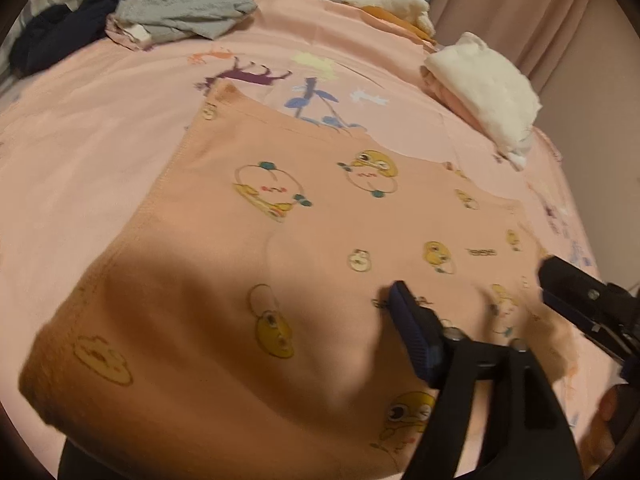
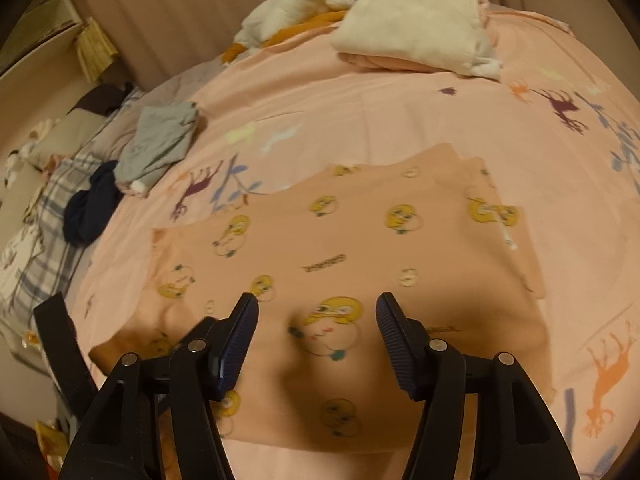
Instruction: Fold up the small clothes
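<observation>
Surface: a bed covered by a pale pink sheet (image 2: 400,120) printed with purple, orange and blue animal and plant figures; beige curtains (image 2: 160,20) hang behind its far edge.
Task garment: a peach-orange cotton garment with yellow cartoon-duck prints (image 2: 360,248) lies spread flat on the sheet near the bed's near edge, its stitched hem toward the left in the left wrist view (image 1: 280,240).
Folded stack: a cream-white fleecy cloth folded over a pink layer (image 2: 416,28) sits near the far edge of the bed, well apart from the peach garment.
Loose items: a crumpled grey-green cloth (image 2: 160,144) and a bunched dark navy cloth (image 2: 92,208) lie toward the bed's left edge, beside a grey plaid cover (image 2: 48,240); a white and mustard-orange heap (image 2: 288,12) rests at the far edge.
Left gripper: (image 1: 468,284) black with ribbed blue pads, over the garment's right portion; fingers (image 1: 412,328) spread wide, nothing between them.
Right gripper: (image 2: 318,308) poised over the garment's near part above a duck print; fingers (image 2: 240,336) spread apart, clamping nothing. Whether the tips touch the fabric cannot be told.
</observation>
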`<state>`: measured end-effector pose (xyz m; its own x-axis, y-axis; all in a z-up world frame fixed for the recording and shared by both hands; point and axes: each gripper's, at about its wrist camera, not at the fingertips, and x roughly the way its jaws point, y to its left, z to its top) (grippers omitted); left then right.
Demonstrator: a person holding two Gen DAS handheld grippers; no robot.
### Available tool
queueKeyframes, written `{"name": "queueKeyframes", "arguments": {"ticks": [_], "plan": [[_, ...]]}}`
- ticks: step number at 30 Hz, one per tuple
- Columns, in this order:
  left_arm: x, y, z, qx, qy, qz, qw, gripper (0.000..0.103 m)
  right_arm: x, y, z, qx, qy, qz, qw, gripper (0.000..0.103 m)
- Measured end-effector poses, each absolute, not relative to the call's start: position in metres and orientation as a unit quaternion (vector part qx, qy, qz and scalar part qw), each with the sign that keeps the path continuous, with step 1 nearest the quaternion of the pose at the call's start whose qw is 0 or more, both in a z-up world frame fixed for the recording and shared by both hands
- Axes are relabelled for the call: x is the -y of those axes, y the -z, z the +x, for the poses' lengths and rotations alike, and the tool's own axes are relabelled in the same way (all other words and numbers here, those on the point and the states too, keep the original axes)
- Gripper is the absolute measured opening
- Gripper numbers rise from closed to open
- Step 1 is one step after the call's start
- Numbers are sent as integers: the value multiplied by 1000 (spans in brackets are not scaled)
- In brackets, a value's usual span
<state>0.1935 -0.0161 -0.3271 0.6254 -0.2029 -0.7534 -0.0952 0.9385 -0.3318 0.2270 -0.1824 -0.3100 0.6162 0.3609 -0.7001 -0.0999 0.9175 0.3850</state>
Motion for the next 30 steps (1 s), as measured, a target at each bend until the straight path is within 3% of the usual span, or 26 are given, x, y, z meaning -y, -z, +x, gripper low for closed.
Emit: {"name": "queueKeyframes", "arguments": {"ticks": [4,6,8,11,20,26,30], "plan": [[1,325,196,-431,39,-248,867,81,170,309,227,-406,-177,162,882,61],[-4,326,198,-433,38,-274,858,75,165,311,228,-407,-194,156,879,49],[-9,327,199,-435,22,-287,853,61,160,315,229,-413,-200,147,876,38],[-12,328,200,-436,20,-295,850,57,157,323,234,-425,-204,150,869,18],[-14,330,197,-426,-3,-287,858,37,155,349,247,-469,-173,141,855,17],[-16,332,196,-419,-14,-272,866,30,155,356,247,-461,-170,116,863,6],[-15,332,196,-407,-13,-264,874,29,166,361,250,-459,-187,143,857,6]]}}
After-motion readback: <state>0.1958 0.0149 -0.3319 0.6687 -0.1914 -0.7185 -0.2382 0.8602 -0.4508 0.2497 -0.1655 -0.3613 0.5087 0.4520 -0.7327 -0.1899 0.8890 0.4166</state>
